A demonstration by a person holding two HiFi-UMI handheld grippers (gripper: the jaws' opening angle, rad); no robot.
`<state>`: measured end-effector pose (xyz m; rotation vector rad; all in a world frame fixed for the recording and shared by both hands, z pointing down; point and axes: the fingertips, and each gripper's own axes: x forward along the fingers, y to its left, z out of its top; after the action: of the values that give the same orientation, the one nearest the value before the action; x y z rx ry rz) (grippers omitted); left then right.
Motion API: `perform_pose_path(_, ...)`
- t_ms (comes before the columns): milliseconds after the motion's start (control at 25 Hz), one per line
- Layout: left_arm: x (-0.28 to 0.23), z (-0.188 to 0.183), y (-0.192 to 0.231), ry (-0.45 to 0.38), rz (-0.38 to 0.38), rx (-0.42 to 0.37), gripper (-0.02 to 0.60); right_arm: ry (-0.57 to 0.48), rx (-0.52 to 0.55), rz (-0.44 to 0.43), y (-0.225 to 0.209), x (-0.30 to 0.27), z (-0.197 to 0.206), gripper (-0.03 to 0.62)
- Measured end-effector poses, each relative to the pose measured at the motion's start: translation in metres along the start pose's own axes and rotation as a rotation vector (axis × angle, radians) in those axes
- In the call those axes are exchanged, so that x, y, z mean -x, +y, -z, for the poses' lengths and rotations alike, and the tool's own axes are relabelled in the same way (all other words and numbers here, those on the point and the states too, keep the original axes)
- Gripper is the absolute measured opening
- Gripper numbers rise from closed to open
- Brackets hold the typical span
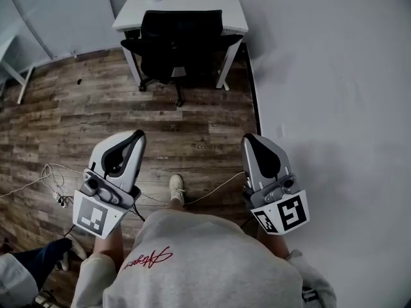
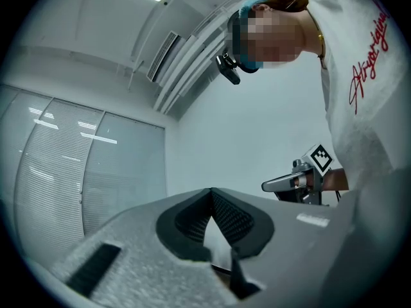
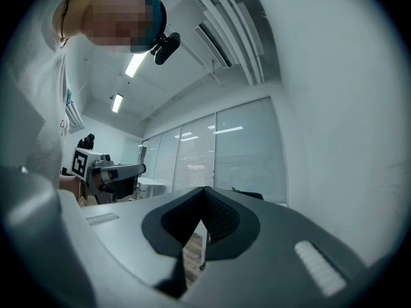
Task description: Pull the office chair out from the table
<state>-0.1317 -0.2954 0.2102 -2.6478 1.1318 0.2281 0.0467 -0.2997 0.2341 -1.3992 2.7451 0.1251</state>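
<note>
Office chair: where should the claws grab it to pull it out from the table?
On the office chair, probably the top edge of the backrest, coming from the near side. It is pushed in under the white table and its back faces the person, so that edge is the nearest thin part. The left claw and right claw are shut and must open first.

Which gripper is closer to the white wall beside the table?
Right. The right gripper sits close alongside the white wall; the left gripper is farther out from it, over the wood floor.
</note>
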Motion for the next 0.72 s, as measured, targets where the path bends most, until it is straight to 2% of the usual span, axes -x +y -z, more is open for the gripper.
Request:
perform_pose_path(360,0.0,0.016,0.016,-0.021,0.009,-0.005,-0.006,-0.032,0.02,0.021,-0.001,-0.012,0.011,0.003)
perform_pose_path(720,-0.041,0.033,0.083,0.005,0.028,0.02,-0.006,0.0,0.004,0.035,-0.027,-0.087,0.012,0.003)
